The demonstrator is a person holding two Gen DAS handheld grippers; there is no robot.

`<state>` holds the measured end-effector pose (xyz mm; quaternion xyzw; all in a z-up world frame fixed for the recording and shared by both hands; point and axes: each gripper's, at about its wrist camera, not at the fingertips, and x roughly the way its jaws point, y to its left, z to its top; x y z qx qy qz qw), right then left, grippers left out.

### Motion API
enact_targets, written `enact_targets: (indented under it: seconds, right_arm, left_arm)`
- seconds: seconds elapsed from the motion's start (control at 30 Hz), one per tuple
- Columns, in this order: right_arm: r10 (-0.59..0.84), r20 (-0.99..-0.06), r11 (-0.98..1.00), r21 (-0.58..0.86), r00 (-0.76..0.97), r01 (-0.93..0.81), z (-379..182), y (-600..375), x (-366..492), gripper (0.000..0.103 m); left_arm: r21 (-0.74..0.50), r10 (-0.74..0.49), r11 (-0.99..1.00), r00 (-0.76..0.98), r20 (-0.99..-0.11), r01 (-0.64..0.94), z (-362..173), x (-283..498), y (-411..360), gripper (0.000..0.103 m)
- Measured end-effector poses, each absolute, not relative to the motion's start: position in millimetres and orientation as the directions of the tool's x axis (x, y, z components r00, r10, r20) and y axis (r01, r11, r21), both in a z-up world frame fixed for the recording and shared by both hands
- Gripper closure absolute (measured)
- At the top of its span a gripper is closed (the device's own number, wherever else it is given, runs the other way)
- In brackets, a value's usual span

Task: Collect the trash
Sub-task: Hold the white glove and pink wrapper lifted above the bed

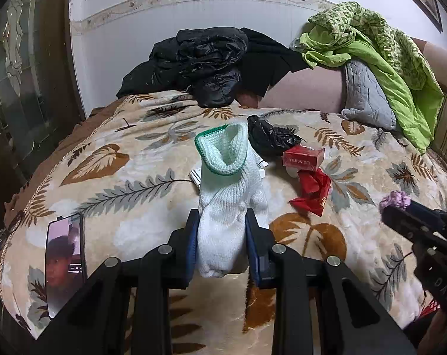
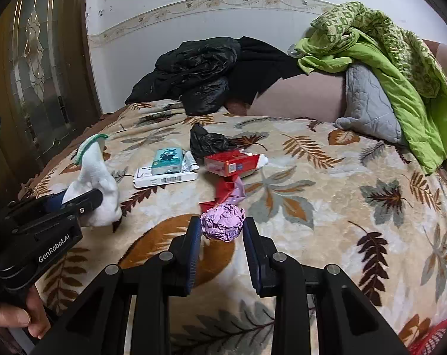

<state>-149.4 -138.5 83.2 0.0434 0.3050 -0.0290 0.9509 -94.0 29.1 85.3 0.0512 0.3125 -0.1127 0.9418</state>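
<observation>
At the far left of the left wrist frame, a phone (image 1: 65, 261) lies face up on the leaf-patterned blanket (image 1: 129, 177) of the bed, and it is not trash, so leave it. Just right of it, at lower centre, your left gripper (image 1: 222, 236) has its fingers clenched on a white knit glove (image 1: 229, 195), which stands up between them with its green-edged cuff flopping forward. It is soft and light, so it will sag and swing; your hold low on its body looks sound.

In the middle of the right wrist frame, the loose items sit together: a white flat box (image 2: 164, 177) with a teal tissue pack (image 2: 167, 156) on top, a crumpled black plastic bag (image 2: 208, 143), a red carton (image 2: 231, 164) and a red wrapper (image 2: 226, 190). The bag and wrapper are thin and slippery, best pinched at a bunched fold; the carton is stiff but light, best taken across its narrow sides.

At lower centre, your right gripper (image 2: 222, 230) holds a crumpled ball of purple paper (image 2: 222, 222) at the tips; the right finger barely touches it, so that grip looks marginal. Squeeze gently; it crushes easily. At the lower right corner a red mesh basket (image 2: 427, 340) shows, probably the bin.
</observation>
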Motion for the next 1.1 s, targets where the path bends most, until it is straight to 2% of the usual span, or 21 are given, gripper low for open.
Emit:
enact_targets:
  seconds: [0.43,0.77,1.1]
  right_arm:
    - [-0.025,-0.568,0.993,0.083,0.823,0.087,84.3,-136.9,-144.4,0.072]
    - [0.004,-0.567,0.993,0.101,0.824,0.065,82.3,-133.8,-136.8,0.072]
    - [0.017,-0.561,0.991,0.118,0.828,0.06,83.3,-135.7,-138.4,0.072]
  left_arm:
    - [0.055,-0.188,0.962,0.793,-0.58,0.268,83.7,-97.7,26.2,0.075]
    - [0.006,-0.214,0.961,0.763,-0.609,0.275,79.7,-89.8,32.8,0.075]
    - [0.017,-0.218,0.957,0.76,-0.612,0.289,76.9,-90.3,28.6,0.075]
